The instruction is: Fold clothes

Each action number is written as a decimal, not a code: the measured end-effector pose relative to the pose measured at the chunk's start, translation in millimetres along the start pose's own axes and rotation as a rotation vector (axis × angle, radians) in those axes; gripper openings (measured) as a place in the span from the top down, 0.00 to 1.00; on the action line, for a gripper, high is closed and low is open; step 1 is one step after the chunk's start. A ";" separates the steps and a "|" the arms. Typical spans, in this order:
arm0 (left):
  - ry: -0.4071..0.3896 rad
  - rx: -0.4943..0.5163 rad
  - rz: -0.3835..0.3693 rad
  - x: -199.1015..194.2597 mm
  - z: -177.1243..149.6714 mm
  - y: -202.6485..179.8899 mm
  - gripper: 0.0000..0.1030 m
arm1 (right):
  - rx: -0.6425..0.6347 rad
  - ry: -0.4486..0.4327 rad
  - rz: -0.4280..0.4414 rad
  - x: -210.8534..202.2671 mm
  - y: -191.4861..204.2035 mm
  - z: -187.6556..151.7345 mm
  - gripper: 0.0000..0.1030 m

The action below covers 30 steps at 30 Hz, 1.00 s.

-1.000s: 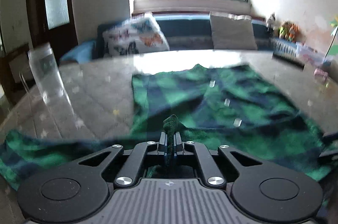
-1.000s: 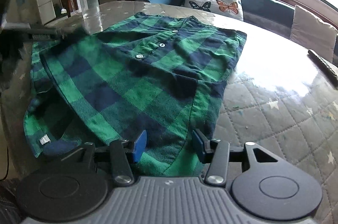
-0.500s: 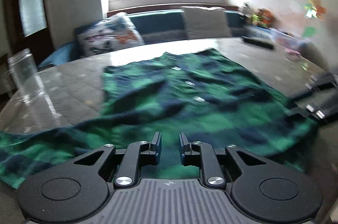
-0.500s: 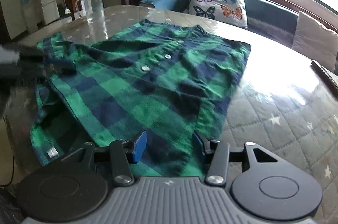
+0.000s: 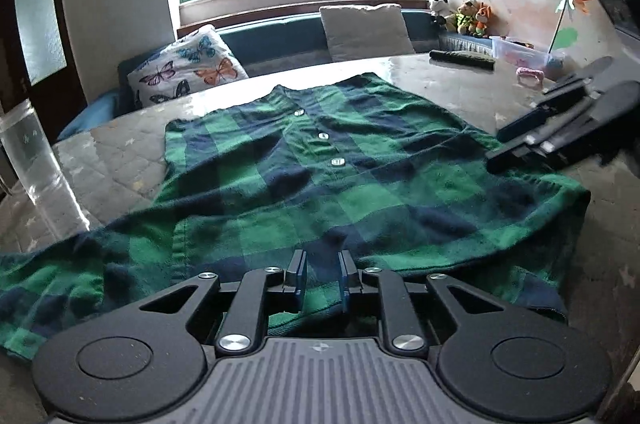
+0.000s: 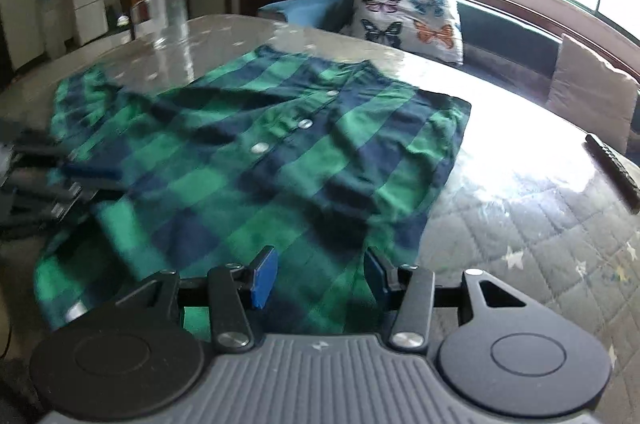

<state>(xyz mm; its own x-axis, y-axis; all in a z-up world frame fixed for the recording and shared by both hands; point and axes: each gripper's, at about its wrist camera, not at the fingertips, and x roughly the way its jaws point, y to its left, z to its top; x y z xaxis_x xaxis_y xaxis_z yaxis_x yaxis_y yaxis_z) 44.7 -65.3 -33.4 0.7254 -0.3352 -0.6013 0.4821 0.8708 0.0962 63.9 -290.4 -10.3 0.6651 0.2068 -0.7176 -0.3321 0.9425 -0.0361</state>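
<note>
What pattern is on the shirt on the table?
Green and navy checks on the shirt, clearest in the left wrist view.

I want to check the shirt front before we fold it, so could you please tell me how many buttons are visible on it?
3, in a row down the middle of the green checked shirt: one nearest the collar, one midway, one lowest. More may be hidden in folds further down.

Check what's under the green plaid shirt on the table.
The shirt lies flat on a quilted, star-patterned table cover; a sleeve sticks out at one side. Whatever lies beneath its folded layers is hidden.
</note>
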 end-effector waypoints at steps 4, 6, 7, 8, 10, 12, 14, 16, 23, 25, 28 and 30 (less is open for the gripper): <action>-0.017 -0.027 0.007 -8.8 -1.1 9.2 0.72 | 0.016 0.040 -0.026 24.5 -7.5 0.8 0.51; -0.027 -0.042 0.011 -13.7 -1.6 14.3 0.64 | 0.013 0.039 -0.033 23.7 -5.8 0.7 0.50; -0.034 -0.054 0.017 -17.0 -1.8 19.0 0.64 | 0.006 0.037 -0.040 21.5 -3.1 1.8 0.49; -0.040 -0.073 0.029 -20.4 -1.9 26.4 0.64 | -0.001 0.031 -0.040 18.8 0.2 2.8 0.49; -0.046 -0.113 0.063 -26.3 -2.3 43.4 0.62 | -0.018 0.017 -0.012 13.4 9.9 6.3 0.49; -0.046 -0.152 0.119 -31.2 -3.3 61.9 0.61 | -0.046 -0.003 0.025 8.2 25.0 12.4 0.48; -0.046 -0.192 0.176 -36.2 -4.7 81.3 0.60 | -0.072 -0.025 0.073 5.3 41.6 20.5 0.48; -0.046 -0.234 0.237 -41.5 -6.8 102.3 0.57 | -0.099 -0.045 0.121 5.4 58.7 29.1 0.46; -0.035 -0.357 0.458 -55.2 -19.0 174.1 0.52 | -0.184 -0.048 0.221 23.8 109.0 38.9 0.45; -0.025 -0.409 0.498 -57.3 -25.4 194.3 0.52 | -0.211 -0.019 0.226 31.0 117.9 33.7 0.45; -0.014 -0.503 0.555 -59.1 -36.1 226.1 0.52 | -0.218 0.021 0.217 40.1 123.4 25.5 0.45; -0.009 -0.557 0.591 -58.8 -41.9 245.9 0.52 | -0.211 0.020 0.216 39.6 122.7 25.9 0.45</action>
<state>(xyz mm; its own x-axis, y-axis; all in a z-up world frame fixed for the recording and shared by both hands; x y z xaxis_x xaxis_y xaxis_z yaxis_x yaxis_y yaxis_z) 100.1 183.6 -7.6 0.7885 0.2356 -0.5682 -0.2955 0.9552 -0.0141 66.8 -159.8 -25.1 0.5513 0.3898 -0.7377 -0.5974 0.8016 -0.0229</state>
